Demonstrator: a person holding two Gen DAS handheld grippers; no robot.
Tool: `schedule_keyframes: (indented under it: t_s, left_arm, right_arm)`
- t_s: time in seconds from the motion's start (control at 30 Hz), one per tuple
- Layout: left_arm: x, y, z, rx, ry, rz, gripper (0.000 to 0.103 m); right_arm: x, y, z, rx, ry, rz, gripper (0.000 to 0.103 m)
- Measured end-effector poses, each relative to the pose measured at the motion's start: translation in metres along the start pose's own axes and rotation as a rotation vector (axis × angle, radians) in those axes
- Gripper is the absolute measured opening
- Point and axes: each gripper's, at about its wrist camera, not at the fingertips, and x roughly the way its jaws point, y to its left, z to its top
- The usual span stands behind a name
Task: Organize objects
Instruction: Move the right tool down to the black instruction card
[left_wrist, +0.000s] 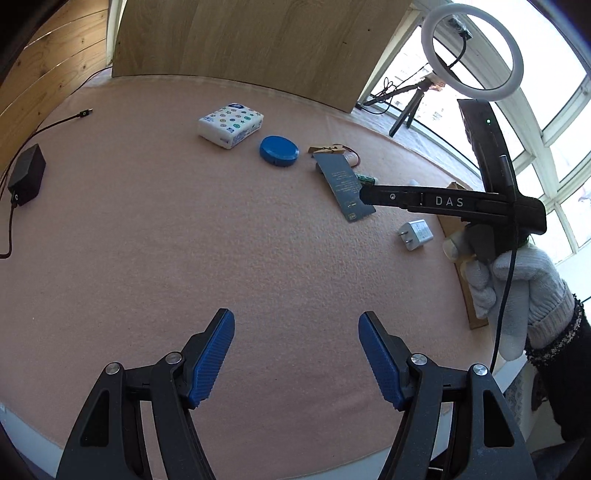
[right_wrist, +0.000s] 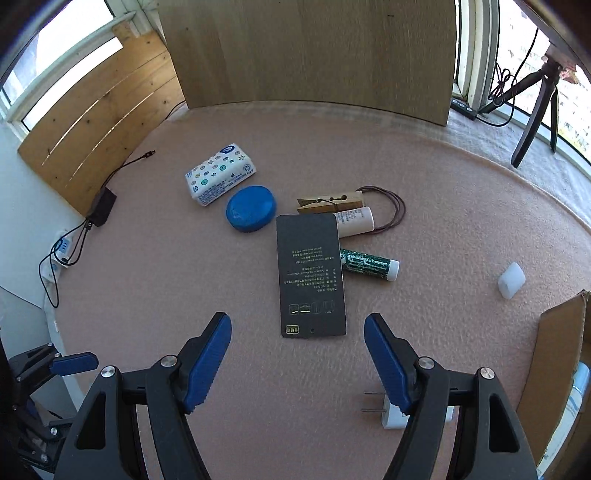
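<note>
On the pink mat lie a tissue pack, a blue round tin, a flat black box, a wooden clothespin, a cream tube, a green lip balm, a white cap and a white plug adapter. My right gripper is open and empty, just short of the black box, with the plug under its right finger. My left gripper is open and empty over bare mat. The tissue pack, tin, black box and plug also show in the left wrist view.
A cardboard box stands at the mat's right edge. A wooden board stands behind the mat. A black adapter with cables lies at the left. A ring light on a tripod stands by the windows.
</note>
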Motion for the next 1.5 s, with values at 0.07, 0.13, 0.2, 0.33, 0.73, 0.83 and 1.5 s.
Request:
schedule_keyframes:
  t_s: [0.07,0.13,0.2,0.33,0.73,0.83,1.5]
  left_arm:
    - [-0.004,0.007,-0.001,-0.015,-0.006,0.001,0.073]
    - [-0.006,0.013,-0.002,-0.027,-0.011,0.000,0.073]
    - [-0.008,0.016,-0.003,-0.035,-0.014,-0.001,0.073]
    - [-0.010,0.020,-0.004,-0.045,-0.018,-0.002,0.073]
    - [-0.012,0.028,-0.007,-0.059,-0.013,-0.002,0.073]
    - [-0.010,0.026,-0.008,-0.051,-0.012,-0.006,0.073]
    - [-0.007,0.022,-0.008,-0.046,-0.005,-0.017,0.073]
  right_arm:
    - [0.008,0.004,0.004,-0.018,0.021,-0.012,0.071]
    - [0.016,0.007,0.006,-0.030,0.042,-0.029,0.071]
    - [0.023,0.010,0.008,-0.042,0.056,-0.040,0.071]
    - [0.037,0.013,0.012,-0.060,0.086,-0.069,0.071]
    - [0.045,0.013,0.017,-0.055,0.102,-0.076,0.060]
    - [0.044,0.012,0.017,-0.051,0.100,-0.075,0.060]
    - [0.041,0.013,0.018,-0.095,0.103,-0.106,0.041]
